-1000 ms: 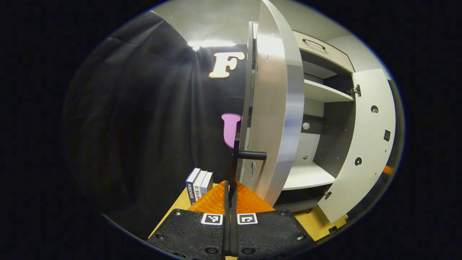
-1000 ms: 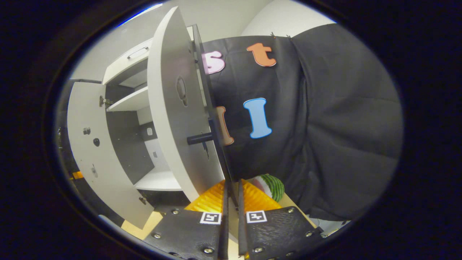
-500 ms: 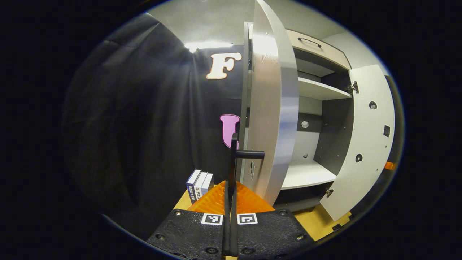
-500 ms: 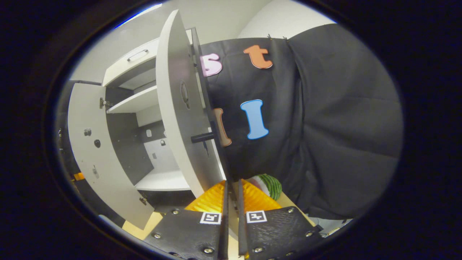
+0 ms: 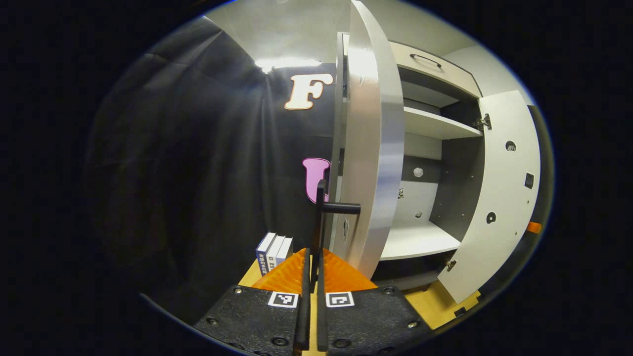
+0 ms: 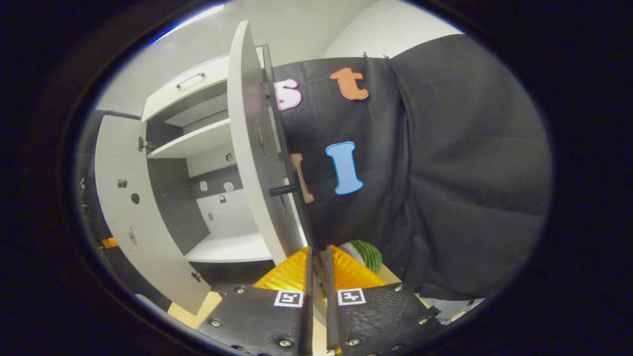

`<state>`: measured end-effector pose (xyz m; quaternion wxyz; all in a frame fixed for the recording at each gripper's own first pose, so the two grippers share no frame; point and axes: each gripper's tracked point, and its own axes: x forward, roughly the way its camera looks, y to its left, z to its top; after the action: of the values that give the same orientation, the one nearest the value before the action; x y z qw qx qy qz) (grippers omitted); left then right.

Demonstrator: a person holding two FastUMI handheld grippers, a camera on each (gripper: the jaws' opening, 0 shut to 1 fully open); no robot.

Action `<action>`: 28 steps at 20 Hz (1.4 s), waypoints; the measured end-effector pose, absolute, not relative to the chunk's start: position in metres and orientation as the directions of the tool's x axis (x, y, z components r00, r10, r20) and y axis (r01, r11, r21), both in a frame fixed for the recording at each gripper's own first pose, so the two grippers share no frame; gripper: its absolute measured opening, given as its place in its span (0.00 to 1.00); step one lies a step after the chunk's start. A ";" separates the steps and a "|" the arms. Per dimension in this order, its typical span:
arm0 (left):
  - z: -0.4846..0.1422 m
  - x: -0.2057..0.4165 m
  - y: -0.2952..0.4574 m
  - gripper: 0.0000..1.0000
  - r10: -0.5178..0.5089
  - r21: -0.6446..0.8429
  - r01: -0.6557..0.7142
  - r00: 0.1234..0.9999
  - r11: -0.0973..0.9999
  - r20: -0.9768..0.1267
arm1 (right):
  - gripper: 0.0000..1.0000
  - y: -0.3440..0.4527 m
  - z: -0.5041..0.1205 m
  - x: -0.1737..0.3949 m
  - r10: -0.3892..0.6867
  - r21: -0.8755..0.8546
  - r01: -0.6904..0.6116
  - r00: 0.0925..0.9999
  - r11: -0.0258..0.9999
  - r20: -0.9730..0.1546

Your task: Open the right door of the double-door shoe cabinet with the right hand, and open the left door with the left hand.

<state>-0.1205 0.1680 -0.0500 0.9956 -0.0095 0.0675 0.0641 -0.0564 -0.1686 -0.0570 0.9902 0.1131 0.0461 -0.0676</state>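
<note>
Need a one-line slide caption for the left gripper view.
Left tool grips the handle of the swung-open left door; shelves exposed.

It is a recording booth: black cloth wall (image 5: 198,163) stands behind the shoe cabinet (image 5: 435,148), with books (image 5: 273,249) left of the cabinet on a wooden bench (image 5: 435,309).

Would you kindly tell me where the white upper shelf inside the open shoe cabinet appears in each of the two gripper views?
Left gripper view: the white upper shelf lies upper right of centre, between the near door's edge and the far open door.
Right gripper view: the shelf lies upper left, left of the near door's edge.
Shared landmark: the flat white drawer front with a slim bar handle, directly above the shelf.
</note>
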 end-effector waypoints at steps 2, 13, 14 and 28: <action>-0.058 -0.127 0.169 0.17 0.125 -0.031 -0.132 0.979 0.991 -0.162 | 0.11 -0.163 -0.059 -0.058 -0.114 0.226 0.137 0.987 0.965 -0.109; -0.022 -0.173 0.141 0.28 0.101 -0.040 -0.108 0.985 0.993 -0.137 | 0.11 -0.108 -0.027 -0.079 -0.030 0.240 0.036 0.999 0.970 -0.028; -0.013 -0.176 0.130 0.28 0.081 -0.046 -0.087 0.990 0.995 -0.116 | 0.11 -0.102 -0.019 -0.080 -0.026 0.229 0.029 1.000 0.973 -0.013; 0.068 -0.109 0.001 0.28 -0.178 -0.005 0.178 0.983 0.984 0.049 | 0.11 0.035 0.067 -0.035 0.139 0.058 -0.145 0.986 0.988 0.095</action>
<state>-0.1085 0.0015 0.0684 0.9957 -0.0049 -0.0243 -0.0894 -0.0354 0.0351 0.0668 0.9959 0.0322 -0.0451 0.0712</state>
